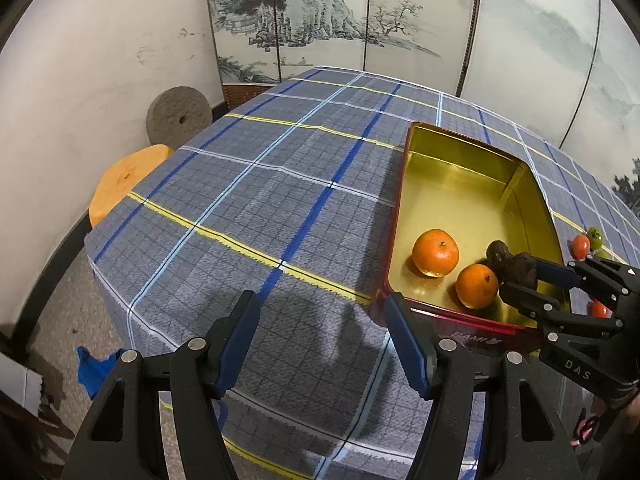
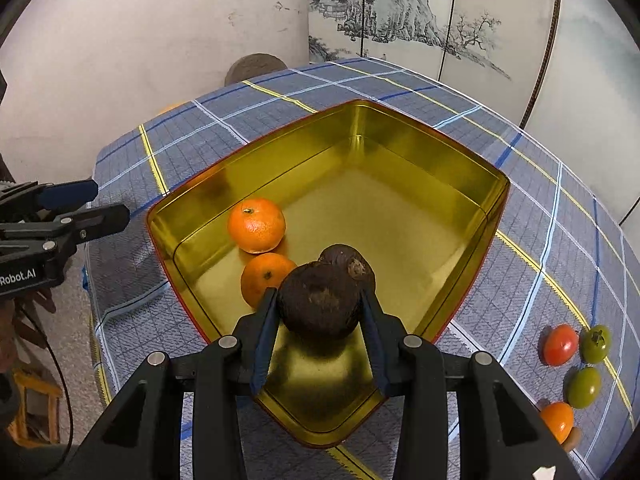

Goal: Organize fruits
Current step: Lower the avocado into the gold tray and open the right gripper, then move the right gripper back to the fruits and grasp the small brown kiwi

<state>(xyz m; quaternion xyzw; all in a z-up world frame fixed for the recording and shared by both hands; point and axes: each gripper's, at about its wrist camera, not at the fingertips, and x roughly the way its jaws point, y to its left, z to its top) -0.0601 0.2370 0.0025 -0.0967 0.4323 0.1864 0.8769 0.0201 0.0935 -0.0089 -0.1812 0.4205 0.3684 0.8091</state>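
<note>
Left wrist view: the left gripper (image 1: pixel 324 344) hangs over bare checked cloth on the surface (image 1: pixel 248 208), fingers apart with nothing between them. The gold tin (image 1: pixel 460 188) sits to its right, near corner just past the right finger. Inside the tin, at the near end, lie two oranges (image 1: pixel 435 253) and one dark brown fruit (image 1: pixel 498 255). The right gripper (image 1: pixel 532 280) reaches in from the right over the tin's near right corner, clamped on a second dark brown fruit — the held brown fruit (image 1: pixel 524 270) — just beside the loose one. Small red and green fruits (image 1: pixel 581 245) lie on the cloth outside the tin's right wall.

Right wrist view: the held brown fruit sits squarely between the two fingers, pads pressing its sides, directly above the tin floor at the near end. It looks still off the floor, though contact is hard to judge. The loose brown fruit touches or nearly touches it on the far side, the oranges just left. Roundish, no clear long axis. The placing likely turns on this — the drop spot is straight below, the right hand alone is over the tin, and the left gripper stands well off beyond the tin's left wall.
</note>
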